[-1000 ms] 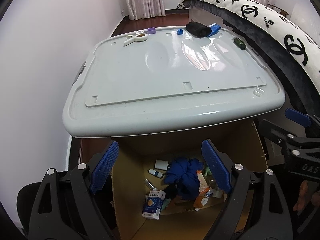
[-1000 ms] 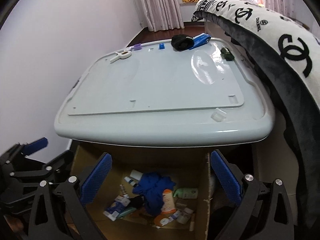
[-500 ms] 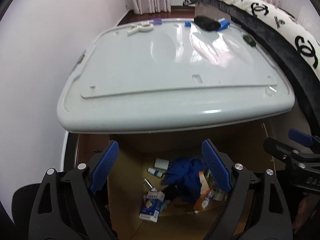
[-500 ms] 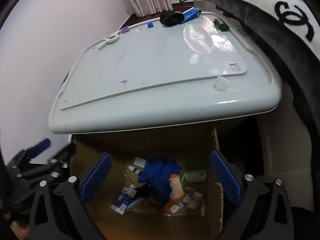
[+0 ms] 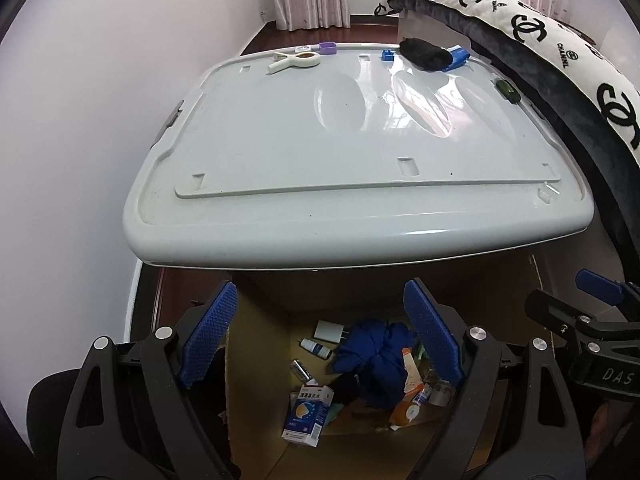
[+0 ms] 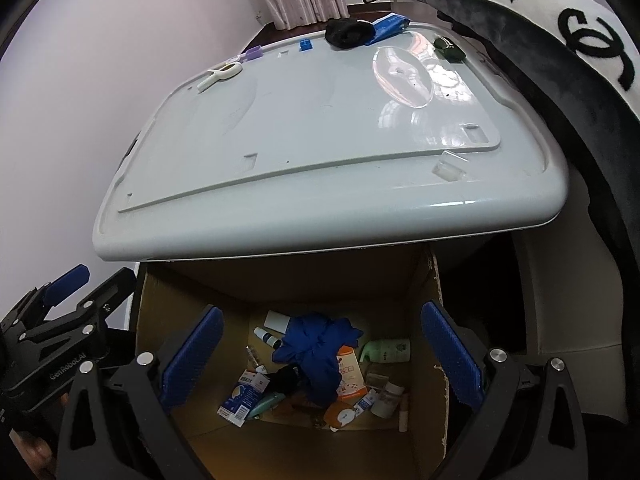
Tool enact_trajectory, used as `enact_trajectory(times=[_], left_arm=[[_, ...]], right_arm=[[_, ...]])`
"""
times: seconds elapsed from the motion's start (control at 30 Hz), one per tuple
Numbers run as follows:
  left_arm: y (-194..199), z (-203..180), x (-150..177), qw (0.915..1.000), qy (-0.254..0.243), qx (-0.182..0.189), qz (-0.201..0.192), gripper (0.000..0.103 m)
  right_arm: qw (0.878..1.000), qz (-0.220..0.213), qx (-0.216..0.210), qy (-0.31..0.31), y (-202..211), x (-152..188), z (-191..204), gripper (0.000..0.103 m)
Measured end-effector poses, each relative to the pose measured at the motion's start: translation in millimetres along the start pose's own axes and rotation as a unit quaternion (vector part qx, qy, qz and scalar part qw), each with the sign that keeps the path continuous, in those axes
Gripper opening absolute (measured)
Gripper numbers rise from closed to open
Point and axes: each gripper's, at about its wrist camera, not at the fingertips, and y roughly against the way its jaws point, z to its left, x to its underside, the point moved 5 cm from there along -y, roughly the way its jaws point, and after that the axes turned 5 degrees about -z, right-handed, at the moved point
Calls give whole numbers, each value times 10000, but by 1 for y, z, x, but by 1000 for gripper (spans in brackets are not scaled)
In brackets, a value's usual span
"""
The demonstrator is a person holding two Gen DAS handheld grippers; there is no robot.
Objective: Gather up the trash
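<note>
Your left gripper and right gripper both gape wide and empty above the cardboard box; blue cloth at six o'clock.

"CHANEL" plus interlocked-C logos all over the white blanket, readable in both views; "DAS" on right hand-held gripper body seen from left cam; "GenRobot.AI" on left hand-held gripper body from right cam; box labels in the carton too small to read
</note>
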Motion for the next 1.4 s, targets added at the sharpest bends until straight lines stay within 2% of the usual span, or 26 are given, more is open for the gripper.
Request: enact_trajectory(times=[1.4], left_arm=[[2,4,0,9999,-65,-77,-65,83]], right_arm=[[10000,64,-75,-16,-3,4,-1,98]])
